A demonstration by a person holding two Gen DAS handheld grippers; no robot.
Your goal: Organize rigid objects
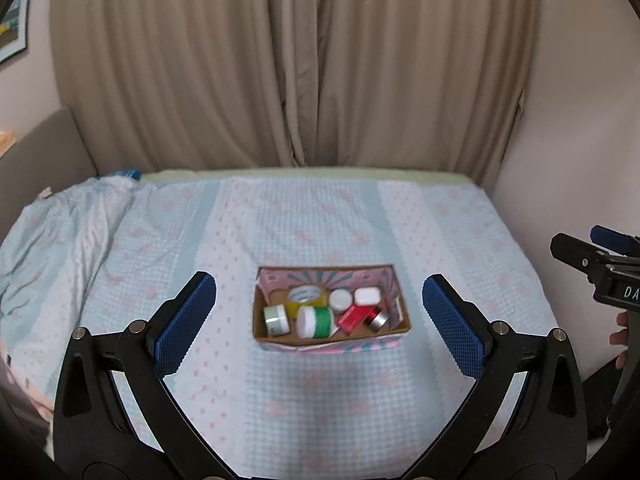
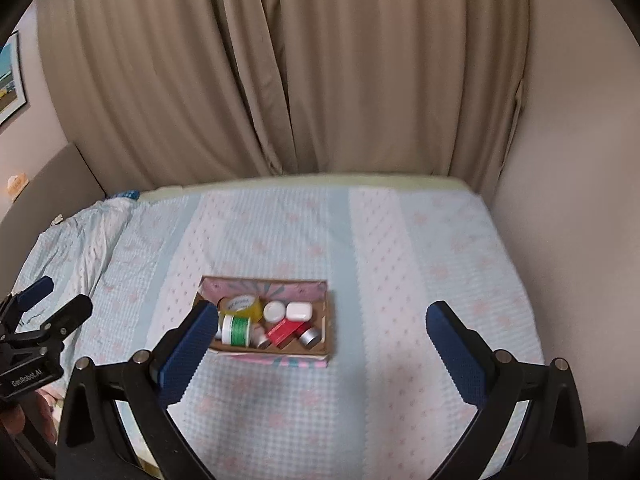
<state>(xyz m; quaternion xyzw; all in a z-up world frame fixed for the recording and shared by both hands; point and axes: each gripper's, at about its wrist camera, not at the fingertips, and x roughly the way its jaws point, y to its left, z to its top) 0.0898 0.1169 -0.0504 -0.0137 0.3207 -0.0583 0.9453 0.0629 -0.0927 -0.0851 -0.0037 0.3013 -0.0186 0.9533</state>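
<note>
Left gripper: we see the left gripper (image 1: 319, 320) with its blue-padded fingers spread wide and nothing between them, held above the bed with the box framed in the gap.
Right gripper: the right gripper (image 2: 322, 344) is likewise wide open and holds nothing; in the left wrist view only its black body and one blue tip show at the right edge.
Box: the shallow cardboard box with pink and teal printed sides (image 1: 394, 280) sits near the middle of the light blue bedspread with pink dots (image 1: 320, 220), and every item we can find lies inside it.
Contents: a yellow roll of tape (image 1: 305, 296), a round white lidded jar (image 1: 340, 299), a white rounded earbud case (image 1: 367, 296), a green jar with a white lid (image 1: 316, 321) on its side, a pale green jar (image 1: 276, 319), a red rectangular box (image 1: 352, 317) and a small silver tin (image 1: 379, 321).
Hidden: in the right wrist view the left finger (image 2: 188, 354) covers the box's near-left corner, so we cannot see the pale green jar there.
Hard to make out: print on the tape and jars is too blurred for us to read.
Backdrop: beige pleated curtains (image 1: 300, 60) hang behind the bed.
</note>
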